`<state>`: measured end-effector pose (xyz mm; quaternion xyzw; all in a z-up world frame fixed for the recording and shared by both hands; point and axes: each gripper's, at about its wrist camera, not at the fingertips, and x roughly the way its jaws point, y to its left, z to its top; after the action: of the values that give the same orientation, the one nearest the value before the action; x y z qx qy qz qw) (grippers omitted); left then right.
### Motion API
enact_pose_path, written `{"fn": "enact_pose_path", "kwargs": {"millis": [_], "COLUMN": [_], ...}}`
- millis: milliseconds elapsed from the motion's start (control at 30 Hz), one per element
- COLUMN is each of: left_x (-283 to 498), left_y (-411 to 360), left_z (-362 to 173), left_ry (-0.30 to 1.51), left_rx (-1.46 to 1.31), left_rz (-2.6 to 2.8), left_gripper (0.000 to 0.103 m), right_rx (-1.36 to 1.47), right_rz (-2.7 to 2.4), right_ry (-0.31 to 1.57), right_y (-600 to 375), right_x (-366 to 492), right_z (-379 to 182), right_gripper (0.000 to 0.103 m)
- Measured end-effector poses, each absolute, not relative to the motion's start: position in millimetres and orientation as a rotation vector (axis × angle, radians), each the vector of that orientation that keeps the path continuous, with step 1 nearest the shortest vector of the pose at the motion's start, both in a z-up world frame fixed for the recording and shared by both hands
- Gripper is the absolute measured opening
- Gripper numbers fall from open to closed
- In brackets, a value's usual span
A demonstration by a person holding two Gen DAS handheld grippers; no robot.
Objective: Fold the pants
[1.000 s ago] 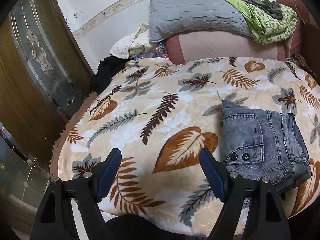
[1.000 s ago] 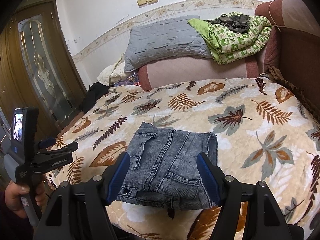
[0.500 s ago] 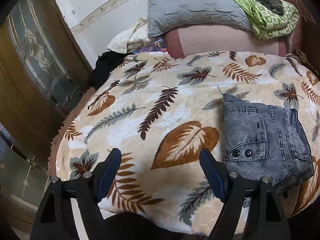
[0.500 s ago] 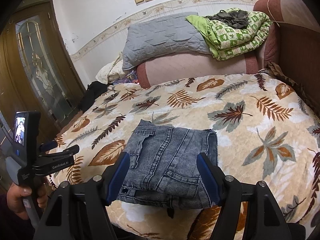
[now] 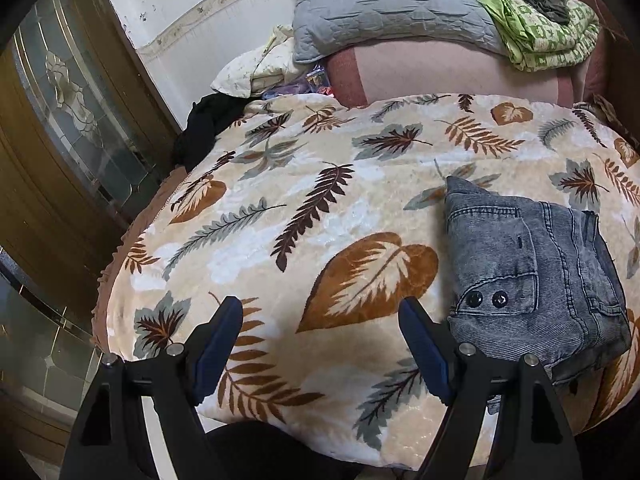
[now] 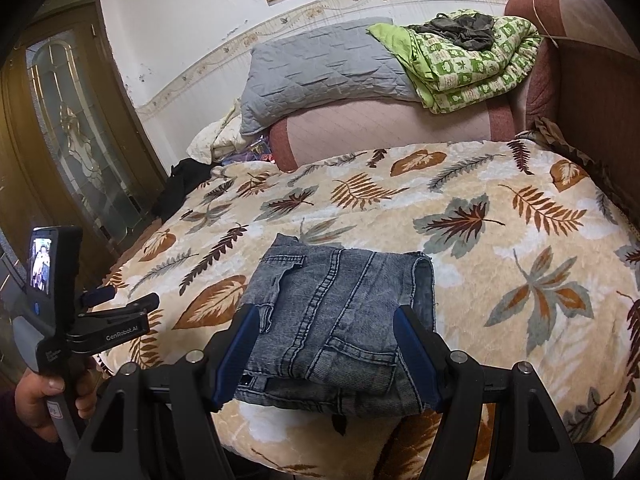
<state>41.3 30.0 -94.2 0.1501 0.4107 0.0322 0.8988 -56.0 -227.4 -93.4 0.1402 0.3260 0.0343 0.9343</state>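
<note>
Folded grey denim jeans, lower centre on the bed: soft, thick, weighty; best gripped at stacked edges; left gripper and right gripper wide open, empty.

Bed blanket mostly bare: wide open run across its left half and far right side. Only obstacle on it: folded jeans at the near edge. Far edge blocked by pink bolster stacked with grey pillow and green quilt. Black garment hangs off the far-left corner; wooden door hems the left side.
</note>
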Motion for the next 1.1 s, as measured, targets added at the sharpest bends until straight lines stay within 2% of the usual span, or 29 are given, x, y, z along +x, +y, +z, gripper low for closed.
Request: {"fn": "enact_pose_path", "kwargs": {"millis": [1100], "left_x": [41.8], "left_y": [29.9], "left_z": [-101.3], "left_ry": [0.869], "left_rx": [0.311], "left_rz": [0.059], "left_gripper": [0.081], "right_rx": [0.291], "right_rz": [0.064], "right_ry": [0.677], "right_y": [-227.8], "right_x": [-55.5], "right_z": [-97.0], "right_gripper": [0.073]}}
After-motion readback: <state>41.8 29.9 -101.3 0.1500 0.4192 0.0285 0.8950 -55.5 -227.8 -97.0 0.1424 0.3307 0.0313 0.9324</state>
